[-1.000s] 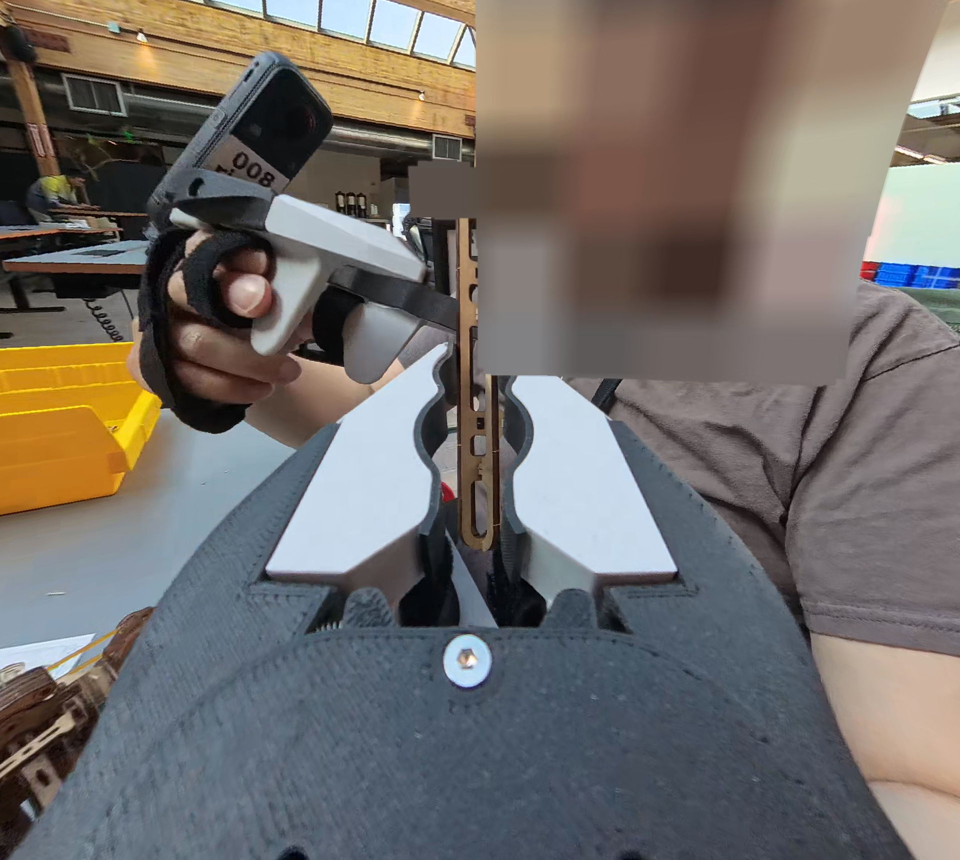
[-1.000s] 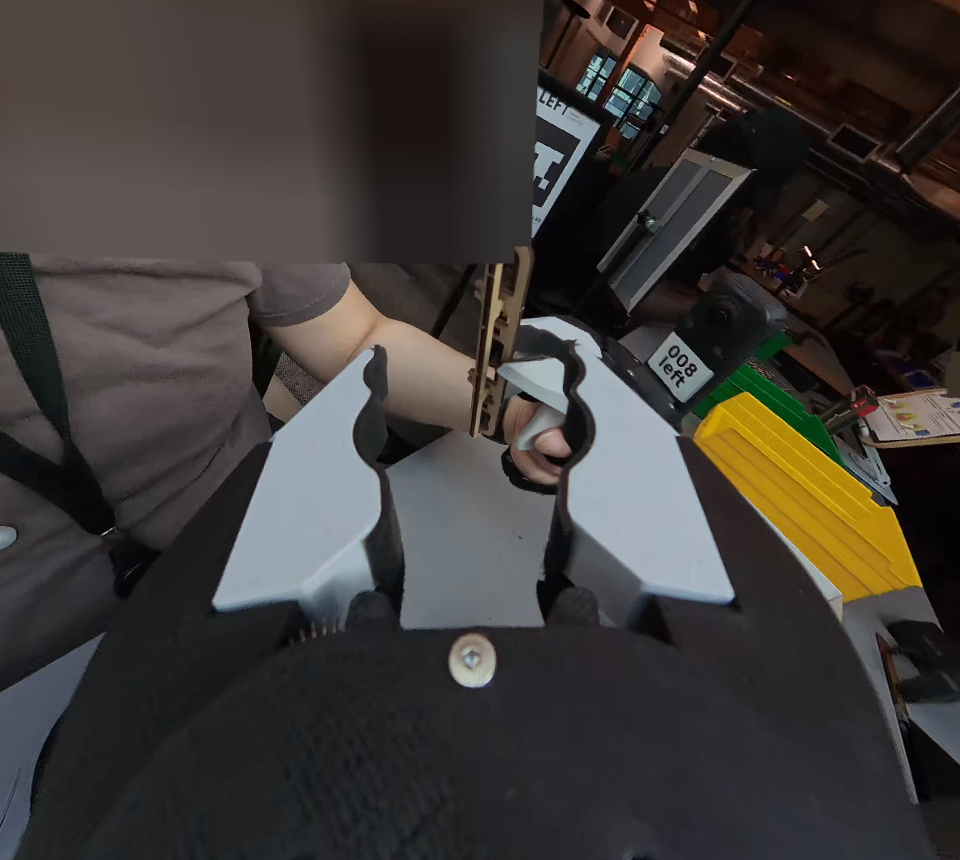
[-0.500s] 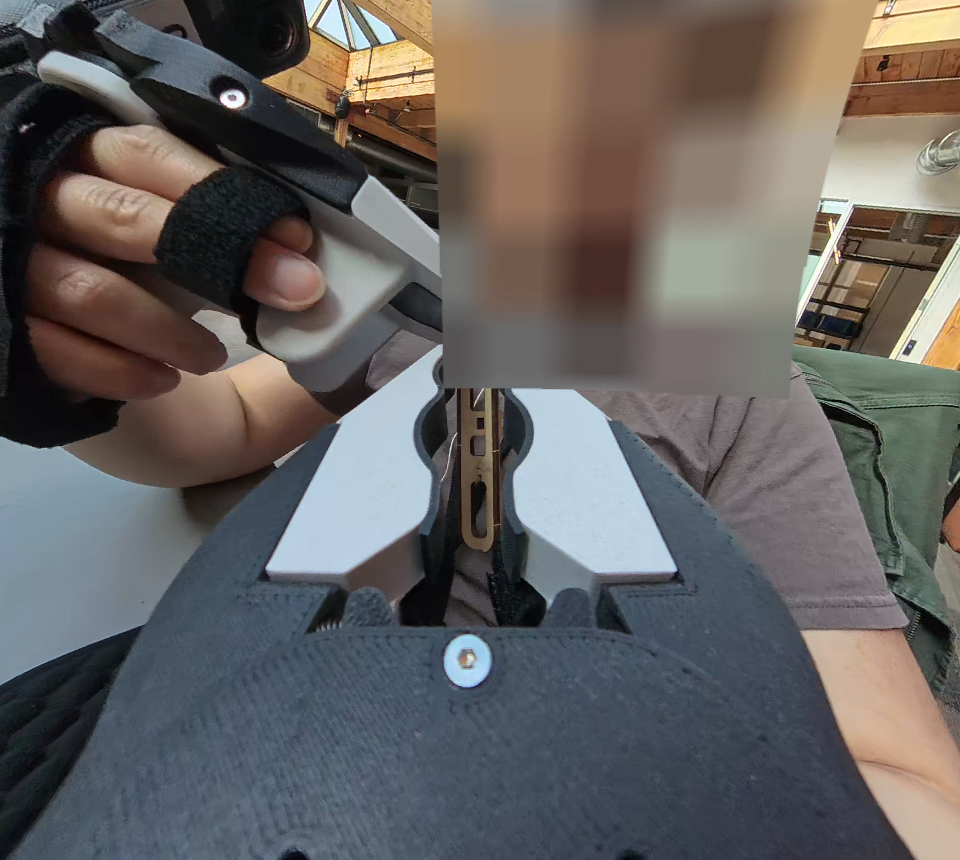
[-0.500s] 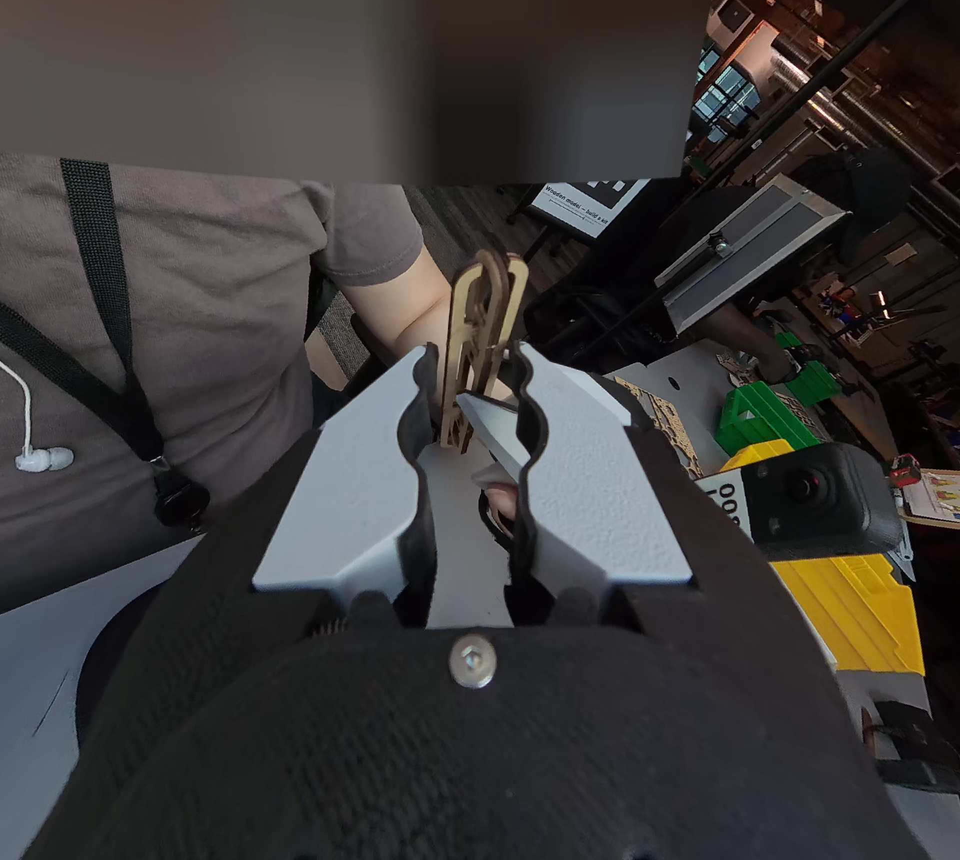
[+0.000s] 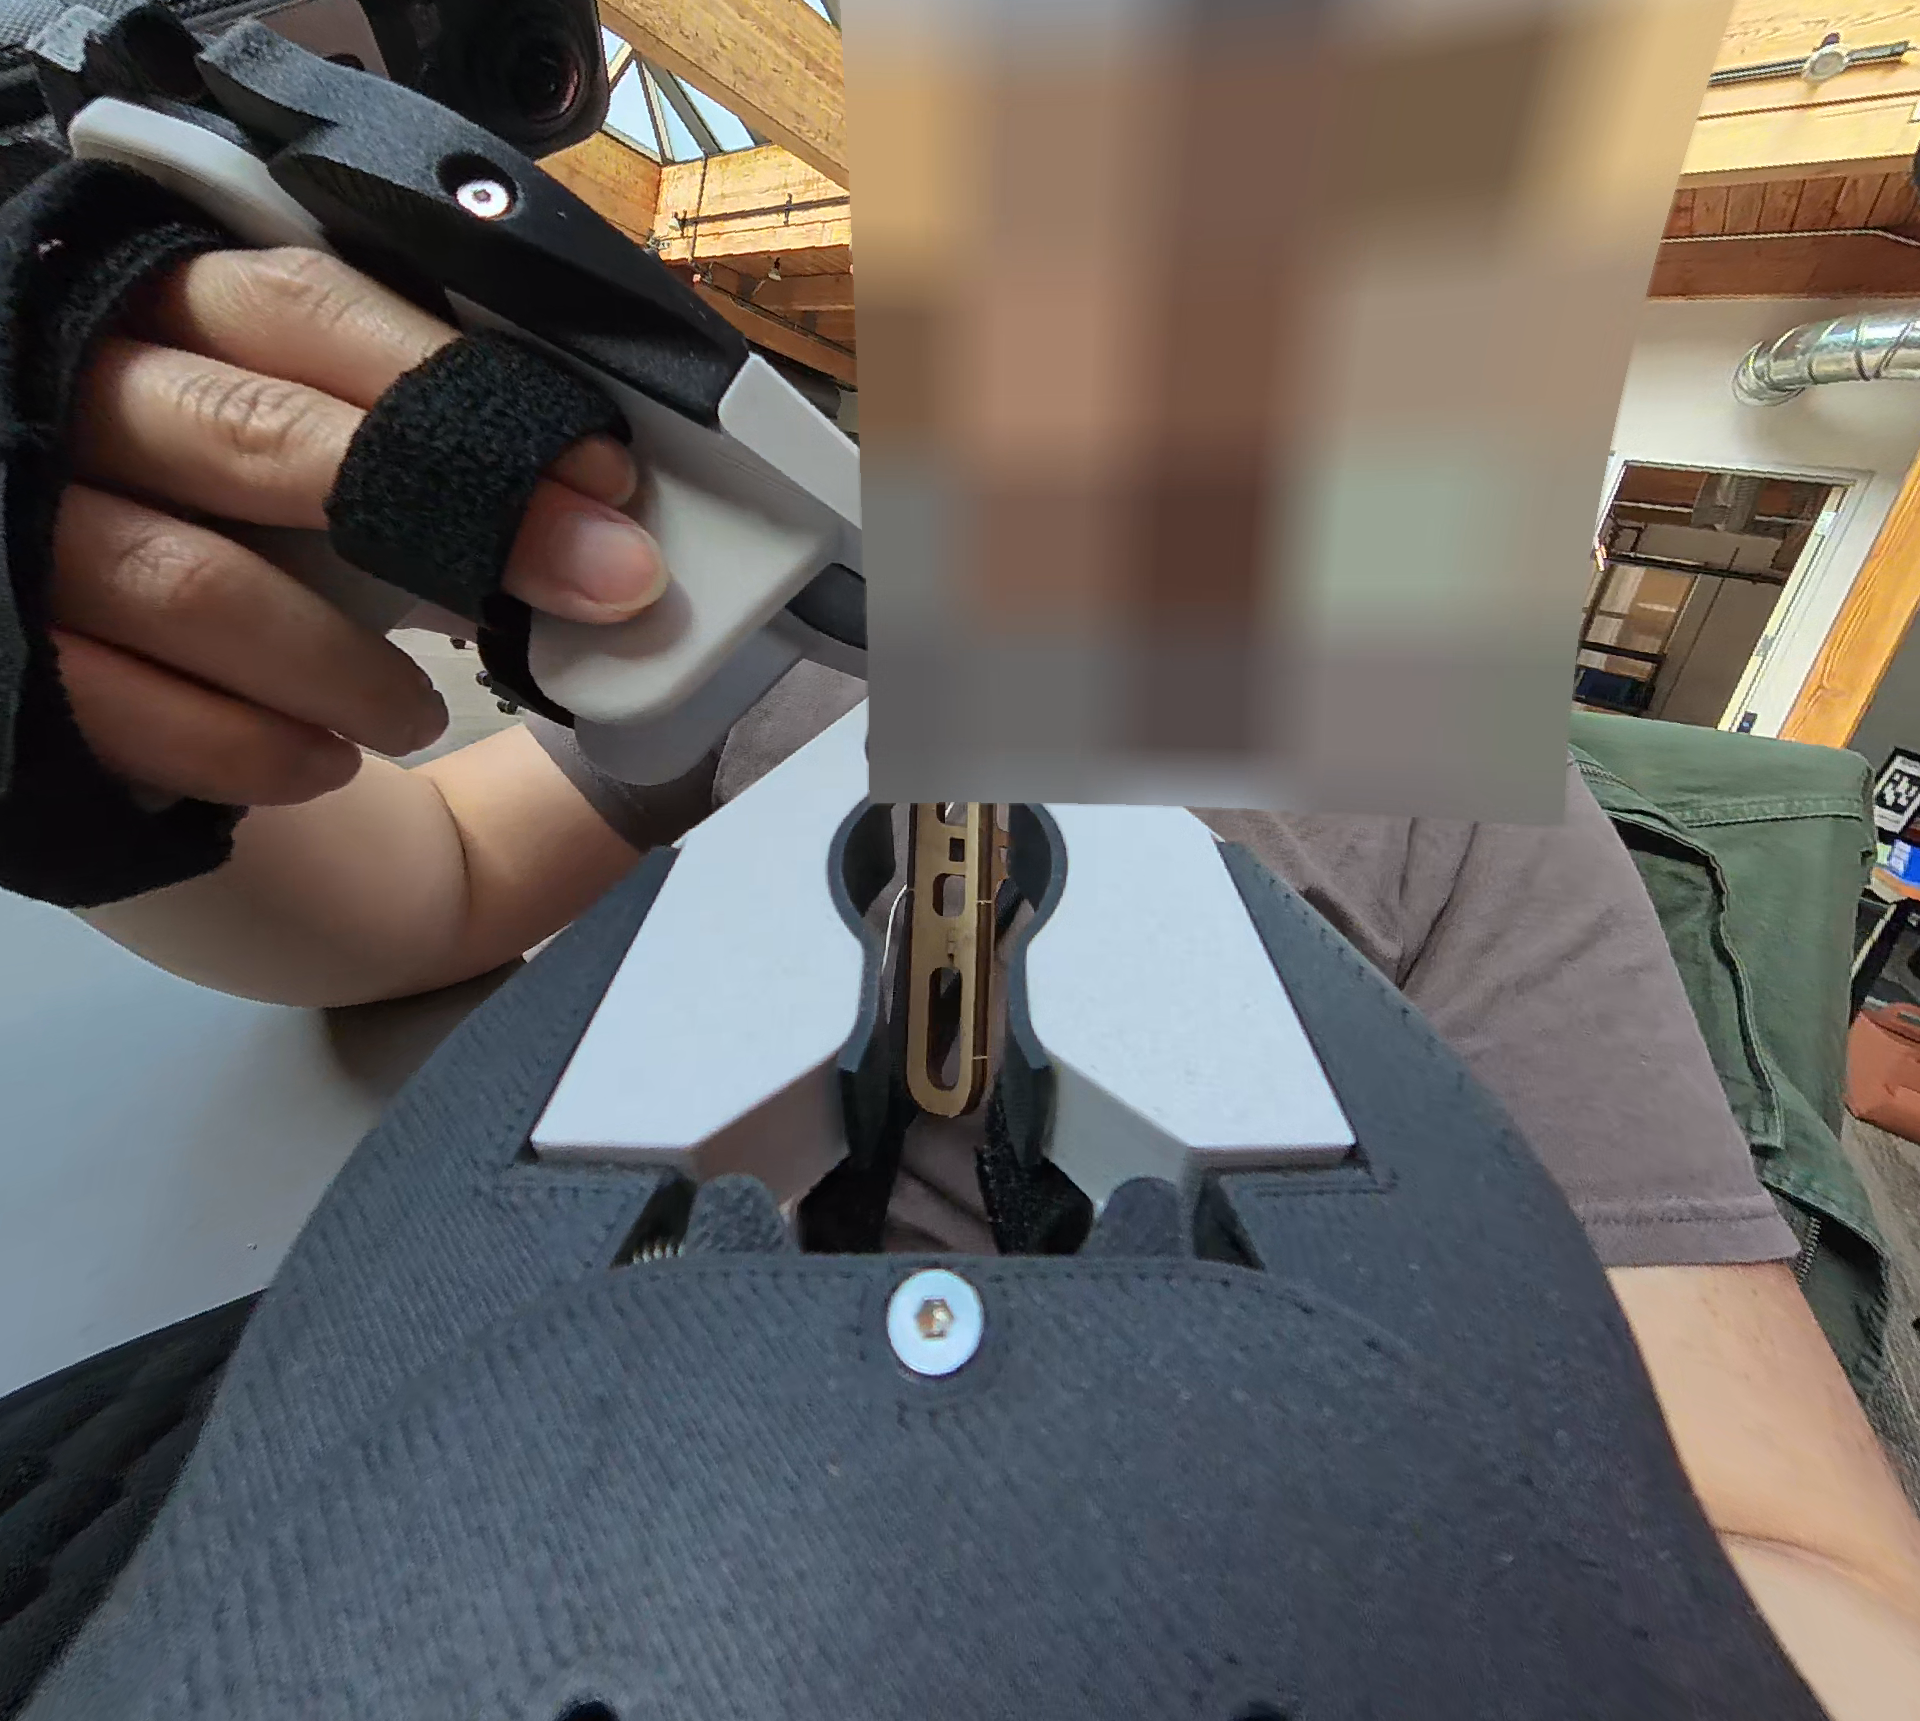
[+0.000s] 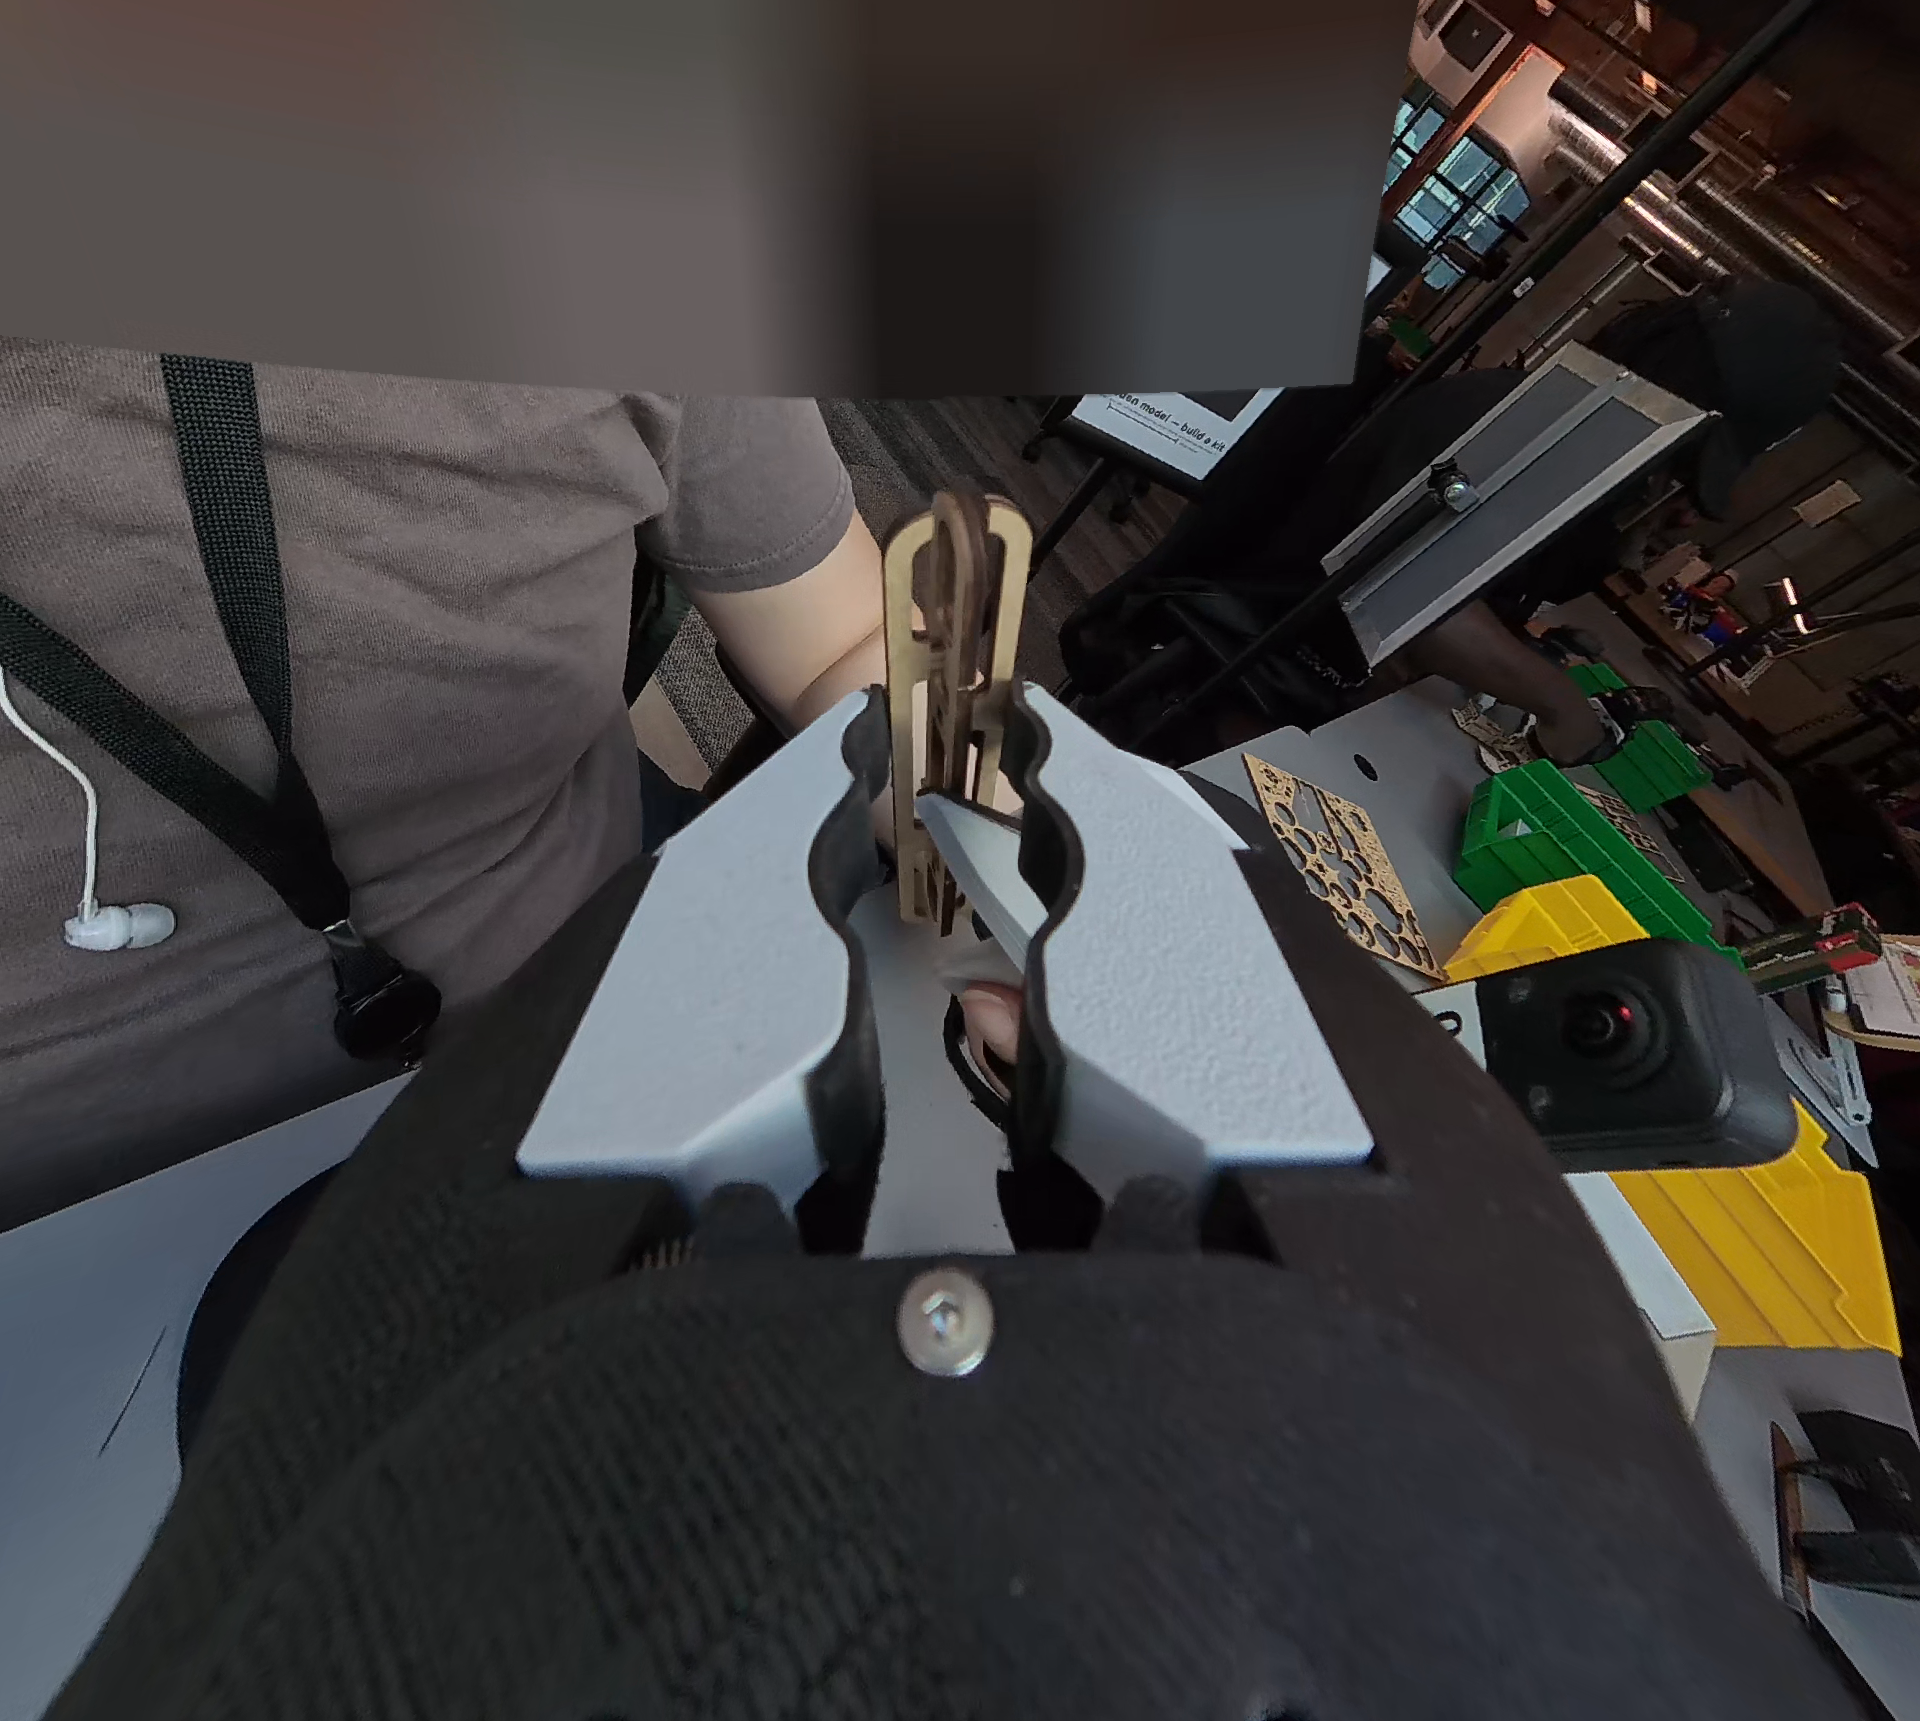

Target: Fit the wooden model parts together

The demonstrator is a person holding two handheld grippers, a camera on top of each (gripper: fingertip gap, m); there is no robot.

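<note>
I am gripping the wooden part (image 5: 951, 975) in both narrowed grippers (image 5: 948, 850) (image 6: 951, 736), pressing its layers together, needing alignment.

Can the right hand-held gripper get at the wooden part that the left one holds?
Probably yes: the right hand-held gripper already closes around the upright wooden part, with only the left hand-held gripper fingertip between.

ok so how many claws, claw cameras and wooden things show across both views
claws: 2, left claw and right claw
cameras: 2, right claw's camera and left claw's camera
wooden assembly: 1, gripped by both claws
punched wooden sheet: 1
total: 6
</note>
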